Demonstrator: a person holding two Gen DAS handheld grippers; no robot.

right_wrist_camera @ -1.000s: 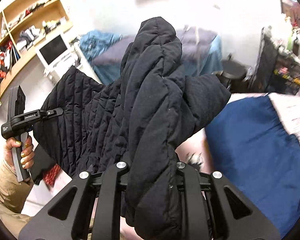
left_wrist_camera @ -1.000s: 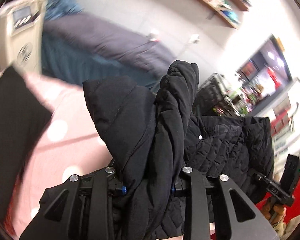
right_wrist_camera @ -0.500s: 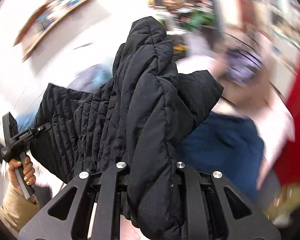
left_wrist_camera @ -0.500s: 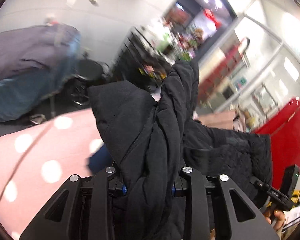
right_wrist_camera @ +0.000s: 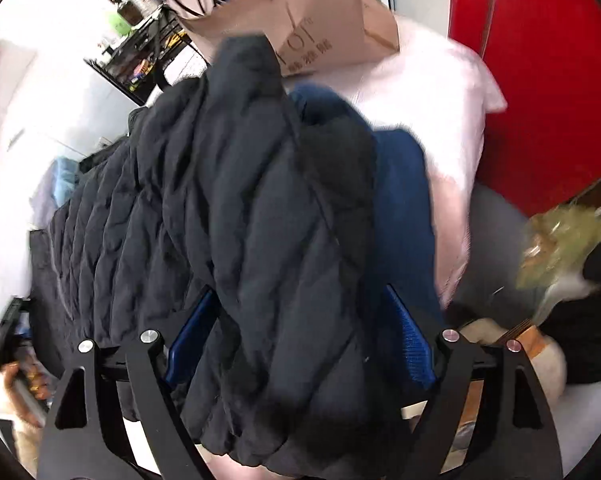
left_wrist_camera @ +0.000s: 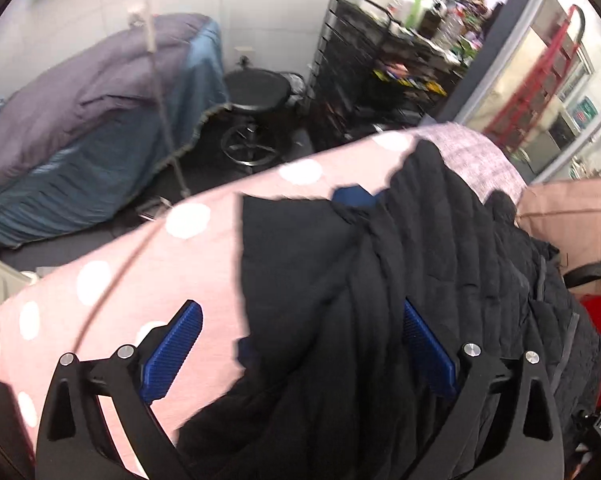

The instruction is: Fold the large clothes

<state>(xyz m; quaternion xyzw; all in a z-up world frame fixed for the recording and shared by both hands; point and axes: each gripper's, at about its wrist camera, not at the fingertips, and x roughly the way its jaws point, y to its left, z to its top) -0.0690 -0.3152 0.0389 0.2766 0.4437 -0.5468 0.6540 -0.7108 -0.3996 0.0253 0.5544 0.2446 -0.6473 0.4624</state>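
Note:
A black quilted jacket (left_wrist_camera: 400,280) lies bunched on a pink polka-dot bed cover (left_wrist_camera: 148,256). It also fills the right wrist view (right_wrist_camera: 236,208). My left gripper (left_wrist_camera: 300,344) is open, its blue pads (left_wrist_camera: 172,344) spread wide, with jacket fabric lying loose between them. My right gripper (right_wrist_camera: 300,340) is open too, its blue pads (right_wrist_camera: 410,344) apart on either side of a fold of the jacket. A blue garment (right_wrist_camera: 400,200) lies under the jacket, and a bit of it shows in the left view (left_wrist_camera: 354,196).
A brown paper bag (right_wrist_camera: 300,12) stands beyond the jacket; it also shows in the left wrist view (left_wrist_camera: 568,216). A red panel (right_wrist_camera: 540,60) is at the right. A covered bed (left_wrist_camera: 80,112), a black stool (left_wrist_camera: 256,92) and a black rack (left_wrist_camera: 360,64) stand across the floor.
Both grippers were shut on the lifted jacket; now both have opened. The jacket has come down onto the pink cover, and both views have swung round.

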